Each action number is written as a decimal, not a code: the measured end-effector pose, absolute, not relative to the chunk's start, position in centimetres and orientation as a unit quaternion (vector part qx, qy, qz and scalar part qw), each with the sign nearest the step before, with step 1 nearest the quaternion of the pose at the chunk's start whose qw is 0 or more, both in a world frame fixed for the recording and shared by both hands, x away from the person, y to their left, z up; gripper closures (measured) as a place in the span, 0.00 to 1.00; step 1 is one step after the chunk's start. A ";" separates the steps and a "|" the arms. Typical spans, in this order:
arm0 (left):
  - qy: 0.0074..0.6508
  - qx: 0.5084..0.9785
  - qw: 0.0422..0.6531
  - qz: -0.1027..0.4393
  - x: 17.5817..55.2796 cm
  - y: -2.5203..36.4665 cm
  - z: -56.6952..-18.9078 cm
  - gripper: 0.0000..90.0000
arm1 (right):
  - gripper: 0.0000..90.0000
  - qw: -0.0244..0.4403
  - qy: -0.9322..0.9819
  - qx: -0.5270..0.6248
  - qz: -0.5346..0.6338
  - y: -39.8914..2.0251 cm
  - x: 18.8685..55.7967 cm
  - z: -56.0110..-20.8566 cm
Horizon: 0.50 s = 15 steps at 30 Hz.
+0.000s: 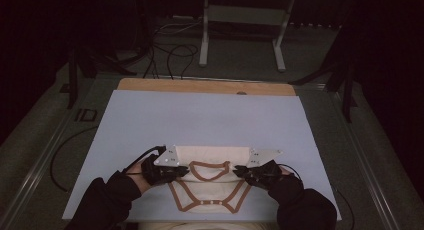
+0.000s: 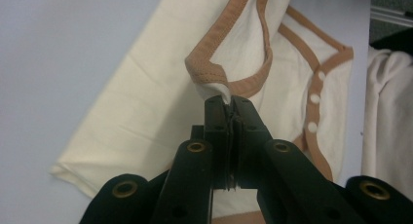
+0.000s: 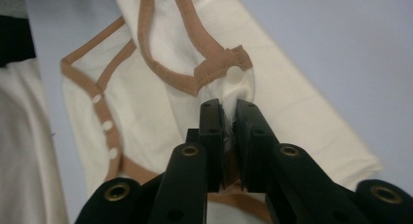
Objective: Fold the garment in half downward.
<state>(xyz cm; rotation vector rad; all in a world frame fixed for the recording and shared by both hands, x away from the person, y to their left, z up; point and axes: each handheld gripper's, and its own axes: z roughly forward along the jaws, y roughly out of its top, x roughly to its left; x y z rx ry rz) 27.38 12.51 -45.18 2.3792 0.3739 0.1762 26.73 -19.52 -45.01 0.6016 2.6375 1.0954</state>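
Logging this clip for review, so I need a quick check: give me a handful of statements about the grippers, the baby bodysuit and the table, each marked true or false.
1. The left gripper is shut on the bodysuit at a shoulder corner. True.
2. The right gripper is open and clear of the cloth. False: its jaws pinch the fabric just below a white snap.
3. The bodysuit is cream with tan trim. True.
4. The bodysuit lies on bare wood. False: it lies on a pale blue sheet; wood shows only as a strip at the far edge.
5. The crotch end carries three white snaps. True.
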 end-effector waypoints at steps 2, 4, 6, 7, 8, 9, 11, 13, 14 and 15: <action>0.142 0.922 0.355 0.064 27.1 12.5 -45.7 0.96 | 0.91 0.107 0.899 0.205 0.372 -19.5 26.6 -45.4; 0.143 0.921 0.359 0.059 26.9 12.5 -46.1 0.96 | 0.91 0.103 0.900 0.203 0.371 -19.5 26.4 -45.8; 0.147 0.919 0.363 0.052 26.7 12.5 -46.5 0.96 | 0.91 0.098 0.902 0.200 0.370 -19.6 26.2 -46.1; 0.145 0.920 0.361 0.051 26.6 12.5 -46.7 0.96 | 0.91 0.096 0.903 0.200 0.367 -19.6 26.1 -46.3; 0.145 0.921 0.357 0.050 26.6 12.5 -47.0 0.96 | 0.91 0.094 0.904 0.200 0.366 -19.6 26.0 -46.5; 0.148 0.922 0.355 0.048 26.5 12.5 -47.2 0.96 | 0.91 0.086 0.903 0.207 0.367 -19.7 25.9 -46.7; 0.145 0.924 0.353 0.043 26.3 12.4 -47.6 0.96 | 0.91 0.079 0.903 0.211 0.366 -19.7 25.7 -47.1; 0.142 0.924 0.353 0.038 26.1 12.3 -47.7 0.96 | 0.90 0.071 0.902 0.218 0.366 -19.6 25.4 -47.4; 0.140 0.924 0.355 0.035 26.0 12.3 -47.8 0.96 | 0.90 0.074 0.903 0.212 0.367 -19.7 25.4 -47.5; 0.143 0.922 0.358 0.032 26.0 12.3 -47.8 0.96 | 0.90 0.071 0.903 0.209 0.367 -19.8 25.3 -47.5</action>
